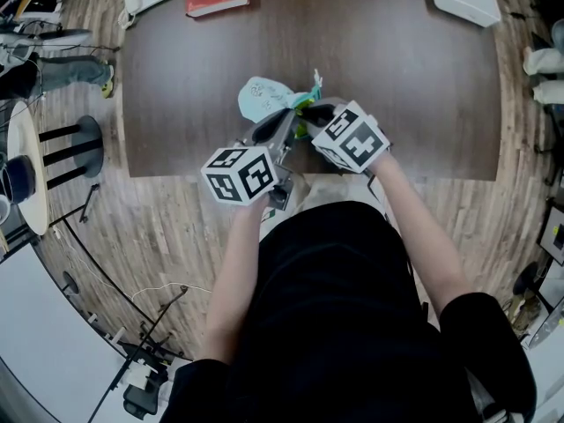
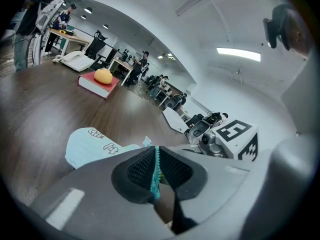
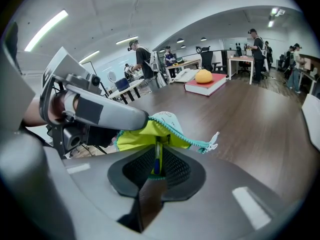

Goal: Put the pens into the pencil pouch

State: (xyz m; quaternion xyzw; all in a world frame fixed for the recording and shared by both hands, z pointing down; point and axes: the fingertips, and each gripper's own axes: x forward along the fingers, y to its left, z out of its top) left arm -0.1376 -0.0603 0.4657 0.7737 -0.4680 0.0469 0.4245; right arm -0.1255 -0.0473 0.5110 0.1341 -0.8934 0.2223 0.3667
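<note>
The pouch lies at the middle of the surface's near edge, its mouth lifted open by the left claw, which is nipped tight on the teal zip edge. The right claw is closed narrow on a pen whose tip points into the yellow lining at the mouth, so I judge this pen is partway in and not yet let go. No loose pen shows on the surface, so this may be the last, though what already sits inside the pouch is hidden
</note>
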